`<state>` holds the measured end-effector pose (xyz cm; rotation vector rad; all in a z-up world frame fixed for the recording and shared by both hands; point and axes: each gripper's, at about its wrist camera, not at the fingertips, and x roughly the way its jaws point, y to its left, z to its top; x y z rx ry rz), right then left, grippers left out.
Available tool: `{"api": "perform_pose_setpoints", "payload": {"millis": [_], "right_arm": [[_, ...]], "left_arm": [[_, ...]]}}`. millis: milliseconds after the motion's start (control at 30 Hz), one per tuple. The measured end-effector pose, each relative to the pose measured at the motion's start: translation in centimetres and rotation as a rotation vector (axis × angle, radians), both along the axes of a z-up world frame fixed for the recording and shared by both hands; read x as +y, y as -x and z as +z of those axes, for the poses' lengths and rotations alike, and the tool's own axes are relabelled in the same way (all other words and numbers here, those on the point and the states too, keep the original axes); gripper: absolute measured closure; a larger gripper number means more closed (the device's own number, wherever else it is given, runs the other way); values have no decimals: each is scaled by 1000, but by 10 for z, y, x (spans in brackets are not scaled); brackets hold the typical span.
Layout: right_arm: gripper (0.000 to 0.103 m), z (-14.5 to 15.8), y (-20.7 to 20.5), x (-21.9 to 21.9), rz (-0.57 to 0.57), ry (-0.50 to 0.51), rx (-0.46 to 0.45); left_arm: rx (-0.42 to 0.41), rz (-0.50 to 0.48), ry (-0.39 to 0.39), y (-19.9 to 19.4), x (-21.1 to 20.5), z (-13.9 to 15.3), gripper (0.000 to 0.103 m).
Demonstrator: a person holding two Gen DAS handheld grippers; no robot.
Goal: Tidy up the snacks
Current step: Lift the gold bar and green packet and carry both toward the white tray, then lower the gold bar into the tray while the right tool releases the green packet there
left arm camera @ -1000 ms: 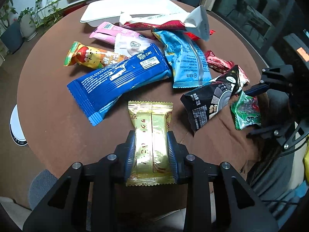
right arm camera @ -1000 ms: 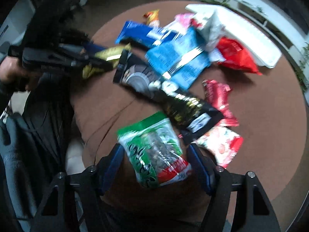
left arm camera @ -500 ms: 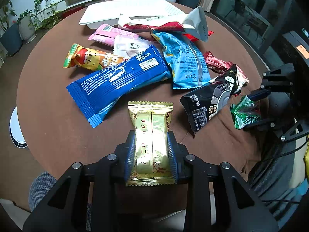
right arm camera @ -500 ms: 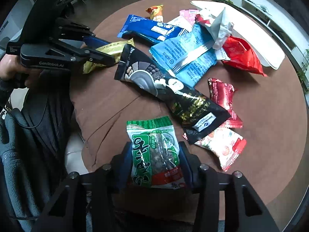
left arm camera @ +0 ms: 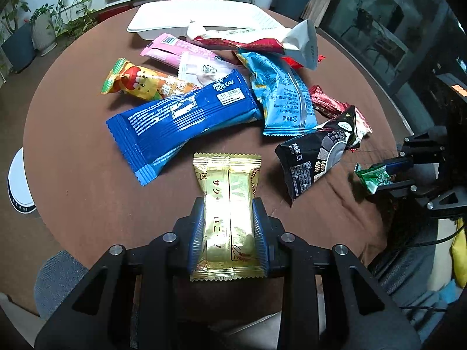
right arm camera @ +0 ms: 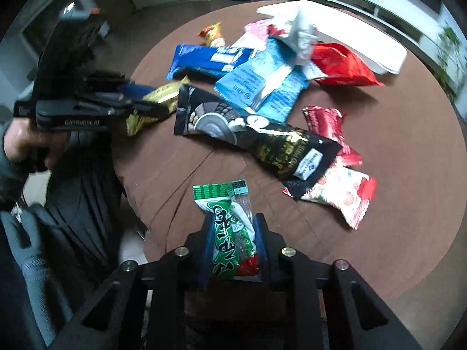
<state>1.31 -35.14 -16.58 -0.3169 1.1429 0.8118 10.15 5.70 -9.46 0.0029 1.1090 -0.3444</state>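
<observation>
My left gripper [left arm camera: 228, 210] is shut on a gold foil snack packet [left arm camera: 227, 204] at the near edge of the round brown table [left arm camera: 73, 157]. My right gripper [right arm camera: 232, 224] is shut on a green snack packet [right arm camera: 230, 218], squeezed narrow and lifted over the table's near edge; it also shows in the left wrist view [left arm camera: 375, 176]. A heap of snacks lies mid-table: a long blue roll-cake pack [left arm camera: 181, 122], a light blue bag [left arm camera: 284, 96], a black bag [left arm camera: 318, 154], a red bag [right arm camera: 341, 64]. A white tray [left arm camera: 204, 14] stands at the far side.
An orange cartoon packet [left arm camera: 137, 83], a pink packet [left arm camera: 172, 52], a dark red wrapper [right arm camera: 324, 122] and a red-and-white packet [right arm camera: 341, 195] lie around the heap. The left gripper and the hand holding it [right arm camera: 87, 108] show at the left of the right wrist view.
My right gripper has closed from wide open onto the green packet, squeezing it narrow, and has lifted it. My left gripper stays shut on the gold packet and has hardly moved.
</observation>
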Motion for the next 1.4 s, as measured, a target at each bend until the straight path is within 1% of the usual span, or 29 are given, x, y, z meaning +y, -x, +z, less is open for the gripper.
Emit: {"api": "perform_pose_setpoints", "payload": {"millis": [133,300,433,533,633,733,833,900,1000,1033,1133,1233,1300,1367,1400], "right_arm": [[76,11,3,-8,-34,-93,19],[76,21,3,-13,-82,-196,41],[76,25,-9,-20,-136,-264,67],[76,26,-23,-26,-192,-310,80],[76,31,-40,-42,-267,-348,87],[76,39,-62,-57,-351,-361,62],[76,48,-95,-74,-457,-377,44],[76,55,-114,-83,-504,-378,33],[76,70,-151,-92,-582,-404,16],[76,72,-159,-94,-598,-415,17],[76,82,-200,-96,-666,-459,28],[76,88,-232,-84,-661,-482,54],[76,89,-252,-71,-650,-459,53],[76,82,-276,-51,-635,-438,78],[76,78,-282,-49,-628,-427,93]], "left_arm": [[-5,8,23,3,5,3,74],[-19,19,91,3,14,15,74],[-25,31,154,-3,24,26,74],[-35,53,208,-15,40,37,74],[-60,74,223,-29,54,50,74],[-93,87,219,-49,71,67,74],[-131,96,192,-74,86,87,74],[-160,99,176,-93,95,100,74],[-180,103,155,-134,104,118,74],[-184,101,144,-149,106,123,74],[-205,84,118,-184,104,137,74],[-207,48,94,-227,92,147,74],[-201,32,70,-249,81,147,74],[-178,11,47,-277,69,137,74],[-170,7,41,-285,64,132,74]]}}
